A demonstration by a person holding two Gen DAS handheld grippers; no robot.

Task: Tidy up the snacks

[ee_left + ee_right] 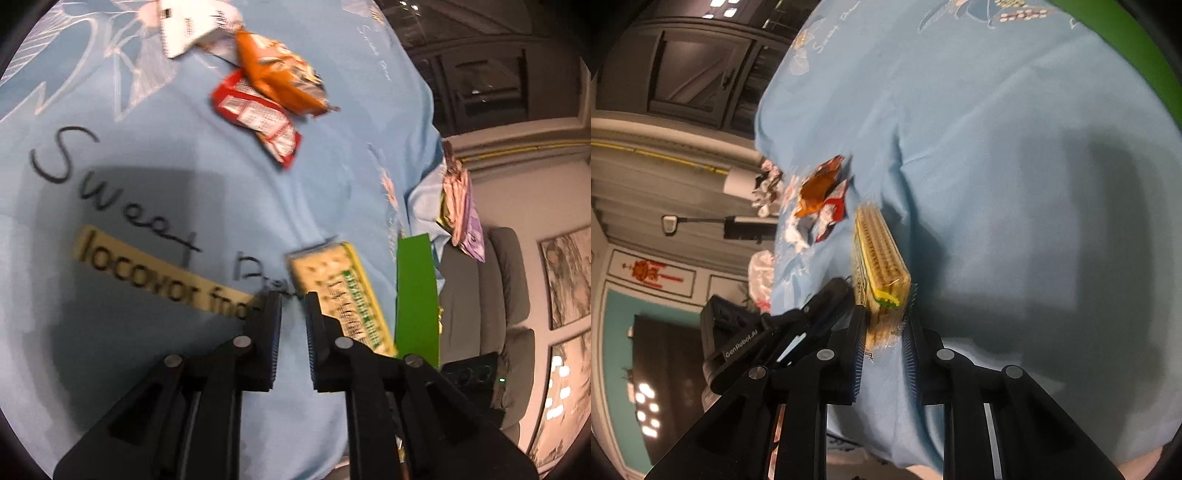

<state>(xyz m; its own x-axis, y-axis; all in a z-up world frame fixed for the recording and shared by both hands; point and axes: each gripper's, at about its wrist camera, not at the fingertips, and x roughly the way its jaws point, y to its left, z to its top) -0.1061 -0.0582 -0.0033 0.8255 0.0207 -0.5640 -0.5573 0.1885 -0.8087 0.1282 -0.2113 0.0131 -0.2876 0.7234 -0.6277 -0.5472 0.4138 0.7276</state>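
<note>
The cracker pack, a long clear sleeve with yellow and green print, stands on its edge between the right gripper fingers, its near end pinched between the two pads while the rest juts out toward twelve o'clock over the blue tablecloth. From the other hand's view the same cracker pack sits at about four o'clock, just beside the left gripper, whose jaws are drawn narrow with nothing between them, hovering over the printed lettering on the cloth. A green box stands just past the pack at three o'clock, likely where the sleeve belongs. Farther out, at twelve to one o'clock, an orange snack bag lies across a red packet, with a white wrapper beyond them near the far edge. The grip is only on the tail of the sleeve, so I'd say it wants a level, unhurried carry; crackers snap under a hard squeeze, and a long pack held by one end may droop or swing. The empty left claw could steady the free end.
</note>
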